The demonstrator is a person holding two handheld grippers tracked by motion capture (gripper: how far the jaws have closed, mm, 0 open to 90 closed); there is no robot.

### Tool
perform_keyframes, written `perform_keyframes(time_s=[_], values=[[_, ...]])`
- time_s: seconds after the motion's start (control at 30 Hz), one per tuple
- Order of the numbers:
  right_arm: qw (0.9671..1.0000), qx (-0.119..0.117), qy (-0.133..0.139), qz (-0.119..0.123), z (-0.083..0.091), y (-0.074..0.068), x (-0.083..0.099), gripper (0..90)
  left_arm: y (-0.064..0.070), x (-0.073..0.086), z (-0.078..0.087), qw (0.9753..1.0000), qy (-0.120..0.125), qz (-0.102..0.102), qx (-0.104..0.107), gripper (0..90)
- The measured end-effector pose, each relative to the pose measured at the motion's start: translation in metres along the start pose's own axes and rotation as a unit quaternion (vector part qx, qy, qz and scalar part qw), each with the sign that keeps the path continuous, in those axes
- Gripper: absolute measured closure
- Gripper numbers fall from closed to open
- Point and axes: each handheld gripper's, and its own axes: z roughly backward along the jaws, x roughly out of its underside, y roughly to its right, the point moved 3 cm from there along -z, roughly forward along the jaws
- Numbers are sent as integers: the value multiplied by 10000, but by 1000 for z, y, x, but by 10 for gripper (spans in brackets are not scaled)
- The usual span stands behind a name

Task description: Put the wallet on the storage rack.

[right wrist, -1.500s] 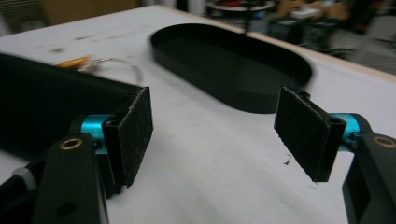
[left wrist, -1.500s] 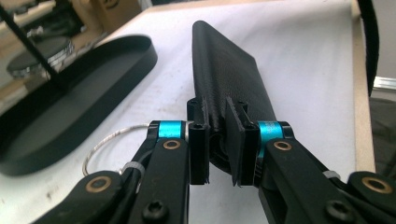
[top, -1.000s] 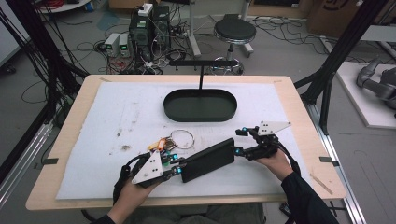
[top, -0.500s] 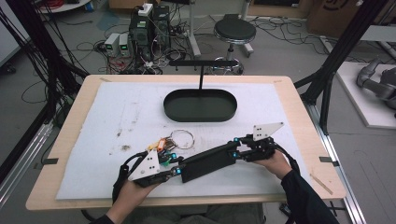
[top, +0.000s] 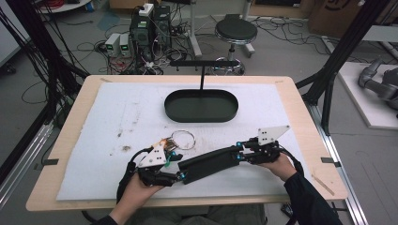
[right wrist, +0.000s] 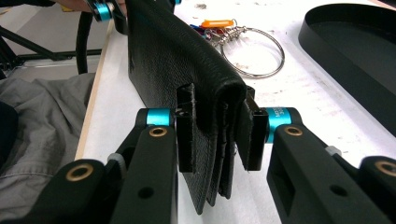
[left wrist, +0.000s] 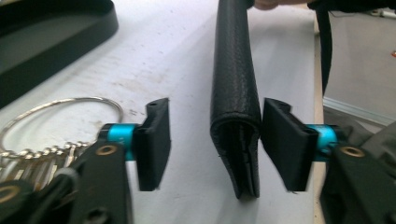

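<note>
Your right gripper point(right wrist: 215, 128) is clamped tight on one end of the long black wallet point(top: 210, 163), holding it on edge just above the white mat point(top: 117, 117) at the near side of the table, beside the key ring point(top: 182, 139). Your left gripper point(left wrist: 215, 140) stands open around the other end, one jaw touching the leather, the other apart. This looks like the hand-over or two-handed grab, so next you'd close the left squarely before the right lets go.

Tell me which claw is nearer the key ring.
Left. The left claw sits just below the key ring, open around one end of the wallet; the right claw grips the far end.
</note>
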Motion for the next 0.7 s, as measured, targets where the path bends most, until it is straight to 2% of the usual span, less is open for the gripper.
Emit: perform_keyframes(time_s=[0.07,0.13,0.2,0.23,0.3,0.37,0.43,0.57,0.7], values=[[10000,-21,14,-18,0,0,0,730,0,1,-2,9999,-47,51,113,529],[10000,-44,14,-24,0,0,1,729,0,2,-2,9997,-20,56,237,655],[10000,-59,5,-45,0,0,1,715,-1,1,0,9991,74,133,386,713],[10000,-44,-2,-19,1,0,2,708,-1,1,1,9994,91,51,337,729],[10000,-35,-37,-1,0,-1,2,681,-1,1,3,9994,116,-99,325,740],[10000,-56,-33,17,-2,-2,2,635,-3,1,5,9990,204,-72,393,743],[10000,23,42,20,-2,-2,1,546,-4,-2,9,9988,288,-150,379,745],[9996,51,249,-127,2,-1,-1,457,-5,-10,19,9971,537,-321,440,745],[9989,38,426,-175,4,-4,-5,418,-8,-17,25,9956,651,-389,558,745]])
